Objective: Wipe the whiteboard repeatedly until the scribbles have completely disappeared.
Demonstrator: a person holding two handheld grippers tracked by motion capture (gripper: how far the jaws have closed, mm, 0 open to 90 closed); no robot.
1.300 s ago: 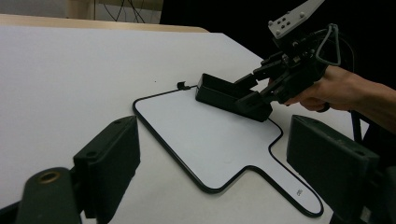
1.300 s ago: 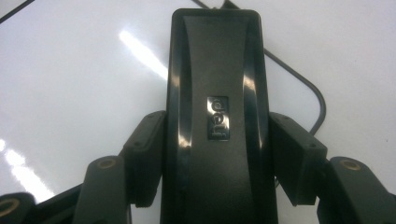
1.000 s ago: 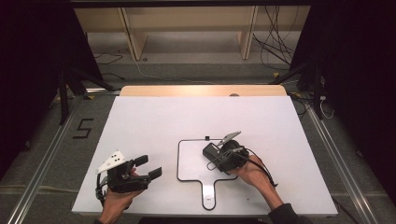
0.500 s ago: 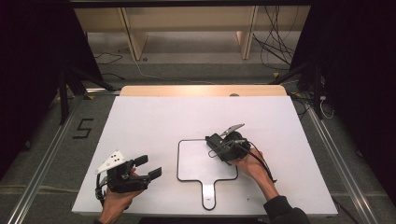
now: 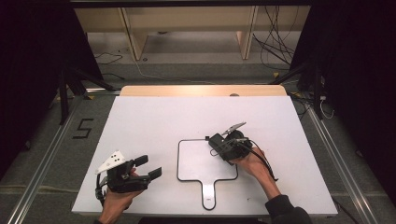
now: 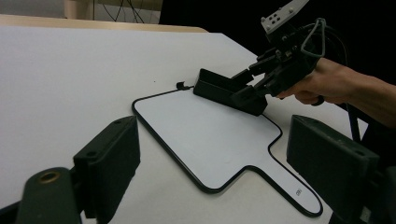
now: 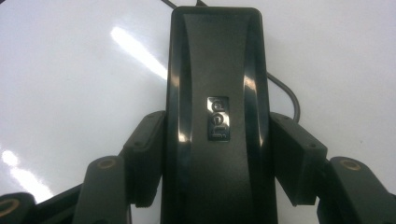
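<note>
We see left gripper (image 5: 148, 167) at table's (image 5: 154, 121) near-left, jaws apart, holding nothing. White paddle board (image 5: 201, 161) lies centre. Right gripper (image 5: 215, 141) clamps black Dell block (image 7: 217, 116) at board's far-right corner, block low over board.

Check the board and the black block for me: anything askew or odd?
Nothing damaged or spilled. The white board lies flat on the table. The black block, gripped in the right claw, sits tilted, its far end down at the board's corner.
</note>
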